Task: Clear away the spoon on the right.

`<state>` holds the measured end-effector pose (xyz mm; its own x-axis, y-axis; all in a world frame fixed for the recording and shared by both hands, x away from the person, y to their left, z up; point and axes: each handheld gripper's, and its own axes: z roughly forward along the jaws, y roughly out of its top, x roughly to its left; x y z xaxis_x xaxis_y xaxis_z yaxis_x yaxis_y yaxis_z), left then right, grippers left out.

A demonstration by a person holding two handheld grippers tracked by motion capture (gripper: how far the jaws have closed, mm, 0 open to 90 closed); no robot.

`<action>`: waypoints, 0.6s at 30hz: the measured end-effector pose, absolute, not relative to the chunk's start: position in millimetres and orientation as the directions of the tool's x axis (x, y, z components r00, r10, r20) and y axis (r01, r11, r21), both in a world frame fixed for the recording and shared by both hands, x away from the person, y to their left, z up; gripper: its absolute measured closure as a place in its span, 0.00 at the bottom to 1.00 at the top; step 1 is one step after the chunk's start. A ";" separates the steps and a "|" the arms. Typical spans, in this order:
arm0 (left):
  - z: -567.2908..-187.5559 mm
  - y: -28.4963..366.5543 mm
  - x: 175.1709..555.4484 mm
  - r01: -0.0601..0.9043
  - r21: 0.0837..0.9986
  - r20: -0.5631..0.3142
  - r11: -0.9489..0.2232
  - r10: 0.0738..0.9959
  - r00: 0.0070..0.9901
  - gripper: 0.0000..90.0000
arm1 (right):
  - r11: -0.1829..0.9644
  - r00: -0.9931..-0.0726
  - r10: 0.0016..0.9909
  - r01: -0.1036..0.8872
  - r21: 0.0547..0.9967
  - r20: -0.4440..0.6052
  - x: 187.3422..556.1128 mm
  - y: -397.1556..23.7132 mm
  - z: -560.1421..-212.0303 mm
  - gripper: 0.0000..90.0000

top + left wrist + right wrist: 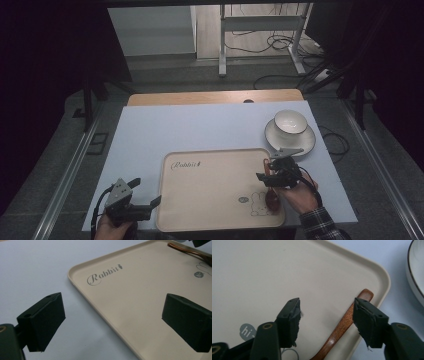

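Observation:
A beige tray (pixel 210 190) printed with "Rabbit" and a bunny lies at the near middle of the white table top. A brown wooden spoon (pixel 272 197) rests along the tray's right edge, its handle pointing away from me. My right gripper (pixel 327 312) hovers over that handle with its jaws apart; the spoon (pixel 344 325) lies between them, close to the right jaw, and is not pinched. My left gripper (pixel 146 191) stands open at the tray's near left edge. In the left gripper view its jaws straddle the tray's rim (pixel 75 282) with nothing between them.
A white bowl (pixel 290 121) sits on a white saucer (pixel 305 142) just beyond the tray's far right corner, close to the right gripper. White table top (pixel 200 127) stretches behind and left of the tray. A wooden strip (pixel 215 97) borders the far edge.

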<state>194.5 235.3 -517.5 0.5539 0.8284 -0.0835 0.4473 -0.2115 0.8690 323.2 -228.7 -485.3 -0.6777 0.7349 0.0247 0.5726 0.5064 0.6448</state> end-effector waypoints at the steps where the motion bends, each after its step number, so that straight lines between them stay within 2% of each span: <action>1: -517.5 235.3 194.5 0.447 0.869 -0.084 -0.211 0.828 0.554 0.05 | 0.503 -0.678 0.735 0.568 0.651 0.023 322.7 -228.9 -484.1 0.41; 18: -517.7 235.7 194.8 0.451 0.869 -0.092 -0.203 0.830 0.550 0.05 | 0.481 -0.690 0.724 0.520 0.706 0.015 310.9 -235.8 -470.5 0.21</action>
<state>194.8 235.7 -517.7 0.5496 0.8304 -0.0915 0.4514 -0.2029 0.8690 310.9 -235.8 -470.5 -0.6898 0.7239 0.0152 0.5199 0.4805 0.7063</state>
